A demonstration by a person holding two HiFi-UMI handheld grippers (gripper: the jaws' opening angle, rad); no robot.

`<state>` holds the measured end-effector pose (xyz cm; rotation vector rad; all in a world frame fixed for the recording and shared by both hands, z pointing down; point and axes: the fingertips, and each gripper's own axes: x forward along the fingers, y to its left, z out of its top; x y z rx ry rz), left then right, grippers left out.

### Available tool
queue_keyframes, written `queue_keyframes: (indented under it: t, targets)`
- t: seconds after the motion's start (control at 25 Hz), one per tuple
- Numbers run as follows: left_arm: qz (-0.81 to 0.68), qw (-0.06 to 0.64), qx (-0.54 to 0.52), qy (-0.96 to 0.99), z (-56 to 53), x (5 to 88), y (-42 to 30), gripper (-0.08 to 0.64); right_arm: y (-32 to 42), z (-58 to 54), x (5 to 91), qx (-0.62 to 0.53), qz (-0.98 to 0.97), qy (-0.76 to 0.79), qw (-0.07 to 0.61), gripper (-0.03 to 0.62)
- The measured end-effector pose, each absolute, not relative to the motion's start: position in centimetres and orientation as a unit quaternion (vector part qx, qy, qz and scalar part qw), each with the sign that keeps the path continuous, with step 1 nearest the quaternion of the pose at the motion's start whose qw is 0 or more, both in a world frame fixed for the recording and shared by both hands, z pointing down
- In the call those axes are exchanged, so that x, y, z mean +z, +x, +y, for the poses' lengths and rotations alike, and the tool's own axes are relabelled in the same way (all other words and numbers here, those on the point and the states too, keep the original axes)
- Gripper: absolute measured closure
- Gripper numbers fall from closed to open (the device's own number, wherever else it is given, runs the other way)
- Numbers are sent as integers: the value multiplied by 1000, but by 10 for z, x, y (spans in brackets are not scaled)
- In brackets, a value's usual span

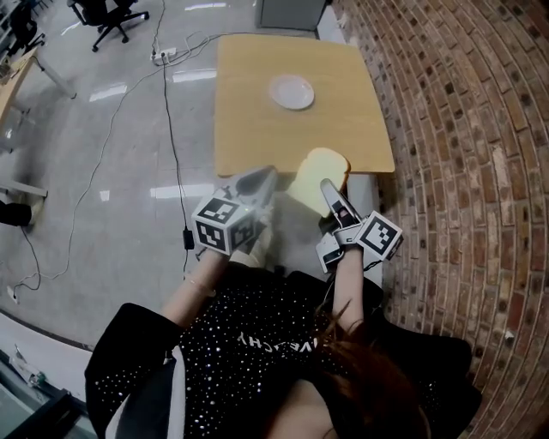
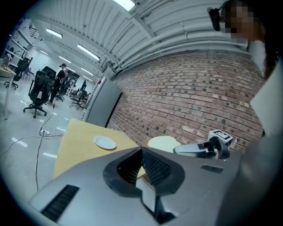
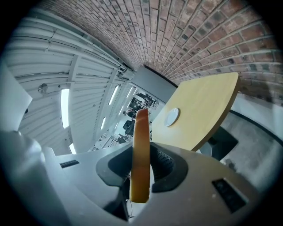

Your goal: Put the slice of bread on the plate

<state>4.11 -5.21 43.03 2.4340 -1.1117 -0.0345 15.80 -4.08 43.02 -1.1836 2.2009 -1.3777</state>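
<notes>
A pale slice of bread (image 1: 317, 174) hangs just past the near edge of the wooden table (image 1: 249, 103), and my right gripper (image 1: 328, 187) is shut on it. In the right gripper view the slice (image 3: 141, 150) stands edge-on between the pads. A white plate (image 1: 292, 92) sits empty near the table's far middle, also visible as the plate (image 3: 172, 116) and the plate (image 2: 105, 142). My left gripper (image 1: 262, 177) hovers beside the bread on its left, shut, with nothing in it. From the left gripper view I see the bread (image 2: 162, 143) and the right gripper (image 2: 199, 149).
A brick wall (image 1: 463, 146) runs close along the table's right side. A grey cabinet (image 1: 292, 13) stands behind the table. Cables and a power strip (image 1: 163, 56) lie on the glossy floor to the left, with office chairs (image 1: 111, 17) further back.
</notes>
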Motion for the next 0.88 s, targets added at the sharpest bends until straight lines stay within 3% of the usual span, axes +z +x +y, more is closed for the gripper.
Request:
queue_keyframes:
  t: [0.88]
  targets:
    - [-400,268,1,877,-183,436,66,549,174,-173,436,-514,741,-418,115,497]
